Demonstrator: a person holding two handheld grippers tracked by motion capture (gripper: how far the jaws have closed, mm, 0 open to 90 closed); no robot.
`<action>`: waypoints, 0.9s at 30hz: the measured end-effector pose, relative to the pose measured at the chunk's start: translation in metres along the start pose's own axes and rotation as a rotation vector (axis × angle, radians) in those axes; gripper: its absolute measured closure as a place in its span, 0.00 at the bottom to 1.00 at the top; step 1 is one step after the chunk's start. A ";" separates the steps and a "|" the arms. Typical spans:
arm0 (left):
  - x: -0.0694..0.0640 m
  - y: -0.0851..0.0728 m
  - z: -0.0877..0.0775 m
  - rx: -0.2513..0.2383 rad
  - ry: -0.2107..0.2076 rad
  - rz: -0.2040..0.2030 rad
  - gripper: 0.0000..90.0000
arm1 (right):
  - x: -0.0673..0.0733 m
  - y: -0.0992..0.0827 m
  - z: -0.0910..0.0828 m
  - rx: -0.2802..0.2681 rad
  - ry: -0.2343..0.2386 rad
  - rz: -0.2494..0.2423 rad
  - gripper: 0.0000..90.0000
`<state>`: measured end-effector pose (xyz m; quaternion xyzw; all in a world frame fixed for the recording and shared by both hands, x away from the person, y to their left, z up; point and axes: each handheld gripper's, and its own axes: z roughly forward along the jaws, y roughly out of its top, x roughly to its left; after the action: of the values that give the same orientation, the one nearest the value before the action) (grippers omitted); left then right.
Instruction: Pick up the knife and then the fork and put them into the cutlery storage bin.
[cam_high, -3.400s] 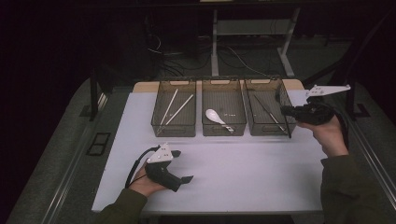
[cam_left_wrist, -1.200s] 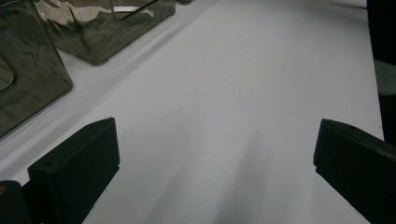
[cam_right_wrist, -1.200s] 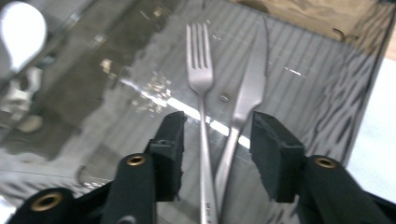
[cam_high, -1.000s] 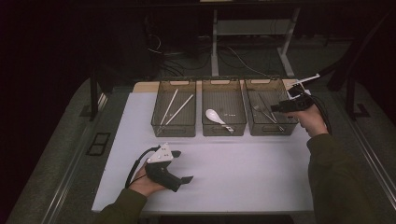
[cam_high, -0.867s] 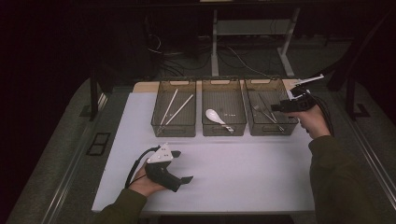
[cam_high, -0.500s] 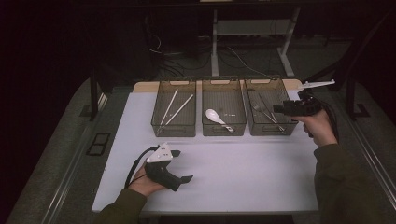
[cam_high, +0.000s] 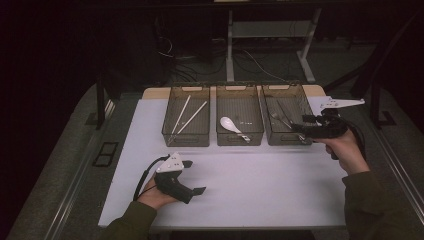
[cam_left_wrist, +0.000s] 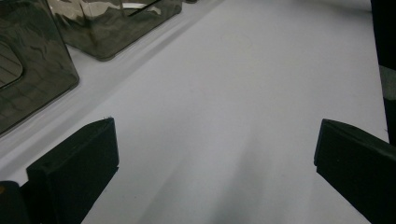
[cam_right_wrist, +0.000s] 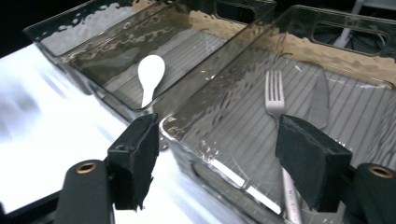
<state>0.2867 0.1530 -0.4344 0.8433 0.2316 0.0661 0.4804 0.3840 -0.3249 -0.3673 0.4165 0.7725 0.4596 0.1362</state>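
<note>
Three smoky clear bins stand in a row at the back of the white mat. The left bin (cam_high: 186, 134) holds two chopsticks (cam_high: 189, 117). A white spoon (cam_high: 229, 123) (cam_right_wrist: 150, 74) lies in the middle bin (cam_high: 240, 137). In the right bin (cam_high: 285, 139) (cam_right_wrist: 205, 140) lie a fork (cam_high: 276, 118) (cam_right_wrist: 275, 100) and a knife (cam_right_wrist: 320, 100). My right gripper (cam_high: 300, 125) (cam_right_wrist: 217, 126) is open at that bin's near right corner, its jaws straddling the front wall with nothing between them. My left gripper (cam_high: 195, 176) (cam_left_wrist: 215, 135) rests open on the mat near the front left.
The white mat (cam_high: 260, 180) (cam_left_wrist: 233, 93) stretches bare between the bins and the front edge. Two of the bins (cam_left_wrist: 28, 70) show at the upper left of the left gripper view. Dark floor, cables and a table frame (cam_high: 230, 45) lie beyond the table.
My right gripper went left from beside the right bin to over its right end, then dropped slightly toward the near corner. The left gripper has stayed put.
</note>
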 end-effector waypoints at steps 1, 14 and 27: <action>0.000 0.000 0.000 0.000 0.001 -0.003 0.00 | 0.003 -0.002 -0.001 -0.006 -0.001 -0.010 0.33; -0.003 0.001 -0.001 -0.003 0.002 0.003 0.00 | 0.039 -0.030 -0.012 -0.087 0.037 -0.046 0.22; -0.003 0.001 -0.003 0.000 -0.001 0.012 0.00 | 0.061 -0.063 -0.015 -0.080 0.060 -0.084 0.20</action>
<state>0.2832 0.1532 -0.4313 0.8449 0.2262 0.0688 0.4799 0.3053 -0.3010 -0.4004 0.3642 0.7740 0.4962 0.1488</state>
